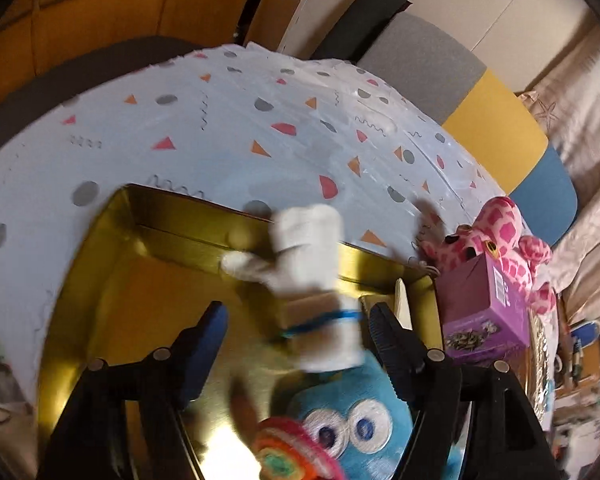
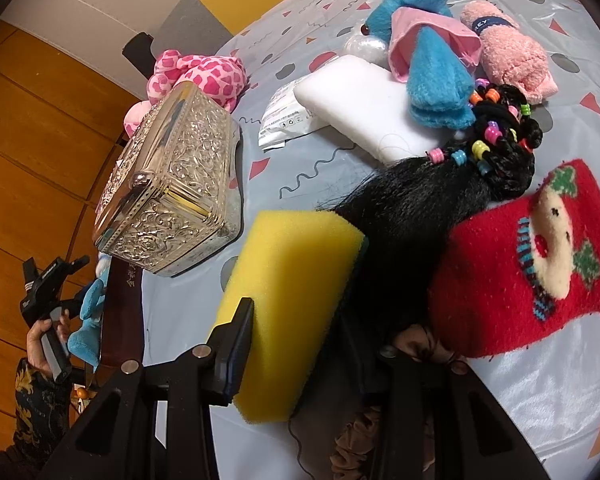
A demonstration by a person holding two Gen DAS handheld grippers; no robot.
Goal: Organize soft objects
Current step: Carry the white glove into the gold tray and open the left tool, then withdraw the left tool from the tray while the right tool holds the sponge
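Nearest my right hand-held gripper (image 2: 300,344) is the yellow sponge (image 2: 296,312), pinched between its fingers just above the tabletop (image 2: 540,392). I judge it light and squashy, best held across its flat sides. My left hand-held gripper (image 1: 296,344) stands spread over the gold box (image 1: 112,272), a white plush (image 1: 312,280) loose between its fingers, the blue plush (image 1: 356,428) below.
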